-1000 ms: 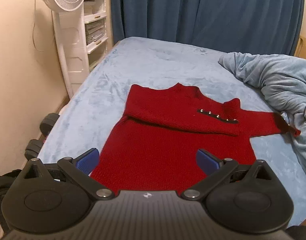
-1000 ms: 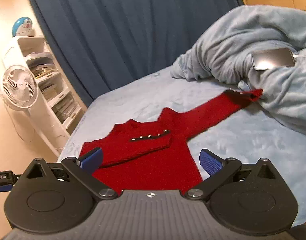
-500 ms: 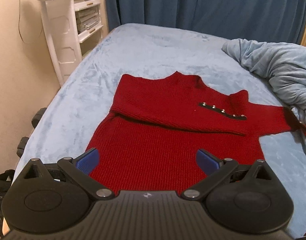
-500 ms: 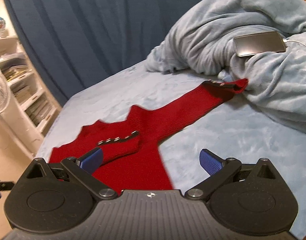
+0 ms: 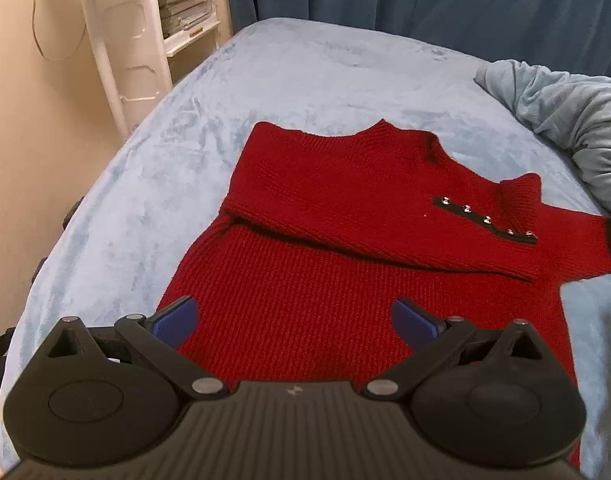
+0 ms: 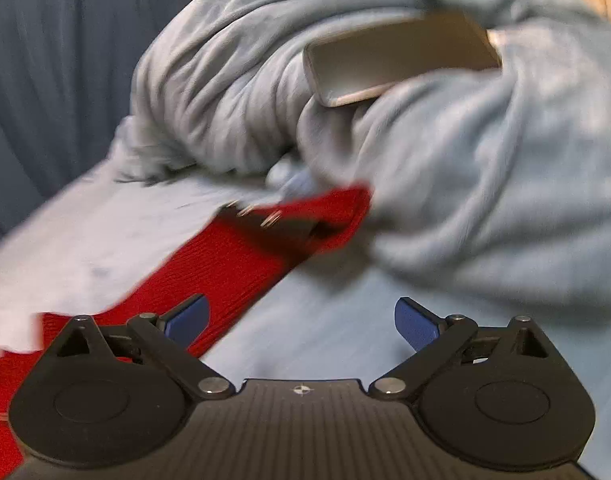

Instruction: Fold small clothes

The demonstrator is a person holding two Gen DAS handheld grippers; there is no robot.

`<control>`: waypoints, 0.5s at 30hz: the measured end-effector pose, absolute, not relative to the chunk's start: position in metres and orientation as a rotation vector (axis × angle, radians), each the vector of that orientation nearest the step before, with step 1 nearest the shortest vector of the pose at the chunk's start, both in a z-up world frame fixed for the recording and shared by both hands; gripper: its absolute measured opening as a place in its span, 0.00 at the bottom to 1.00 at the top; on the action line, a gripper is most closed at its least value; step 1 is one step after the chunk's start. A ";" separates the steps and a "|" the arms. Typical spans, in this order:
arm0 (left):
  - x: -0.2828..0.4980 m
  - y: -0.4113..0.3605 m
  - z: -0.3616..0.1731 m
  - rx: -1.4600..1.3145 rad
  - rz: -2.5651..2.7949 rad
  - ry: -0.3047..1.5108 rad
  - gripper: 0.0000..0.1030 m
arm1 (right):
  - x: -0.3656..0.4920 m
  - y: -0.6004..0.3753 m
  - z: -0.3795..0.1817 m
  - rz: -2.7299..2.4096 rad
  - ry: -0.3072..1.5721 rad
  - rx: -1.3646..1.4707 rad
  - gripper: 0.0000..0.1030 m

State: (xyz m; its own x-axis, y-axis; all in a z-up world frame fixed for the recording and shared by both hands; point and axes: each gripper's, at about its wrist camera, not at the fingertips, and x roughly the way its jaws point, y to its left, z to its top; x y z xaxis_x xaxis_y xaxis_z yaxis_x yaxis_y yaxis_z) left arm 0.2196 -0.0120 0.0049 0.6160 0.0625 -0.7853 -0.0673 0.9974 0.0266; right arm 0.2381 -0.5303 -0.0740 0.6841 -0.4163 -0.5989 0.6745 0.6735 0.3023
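A red knit sweater (image 5: 345, 248) lies flat on the light blue bed (image 5: 305, 80). Its left sleeve is folded across the chest, with a black studded cuff (image 5: 485, 220) near the right shoulder. The right sleeve (image 6: 233, 256) stretches out to the right; its studded cuff (image 6: 289, 216) rests against a heaped blanket. My left gripper (image 5: 295, 320) is open and empty, low over the sweater's hem. My right gripper (image 6: 301, 318) is open and empty, over the bed just right of the stretched sleeve, short of its cuff. The right wrist view is motion-blurred.
A heaped light blue blanket (image 6: 465, 160) fills the bed's right side, with a phone (image 6: 397, 60) lying on it. A white fan stand (image 5: 101, 52) and shelves (image 5: 185, 12) stand left of the bed. Blue curtains (image 5: 425, 8) hang behind.
My right gripper has swung right and forward along the outstretched sleeve toward its cuff. My left gripper has moved forward and lower over the sweater's hem. Both stay open.
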 end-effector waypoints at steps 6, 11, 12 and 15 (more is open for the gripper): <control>0.229 -0.015 -0.012 0.010 0.077 0.937 1.00 | 0.274 -0.529 -0.094 -0.727 0.548 0.109 0.96; 0.230 -0.018 -0.021 0.020 0.062 0.961 1.00 | 0.290 -0.529 -0.096 -0.697 0.517 -0.089 0.96; 0.231 -0.018 -0.022 0.022 0.064 0.963 1.00 | 0.294 -0.529 -0.097 -0.674 0.507 -0.129 0.94; 0.231 -0.018 -0.022 0.019 0.070 0.963 1.00 | 0.302 -0.531 -0.094 -0.528 0.546 -0.155 0.18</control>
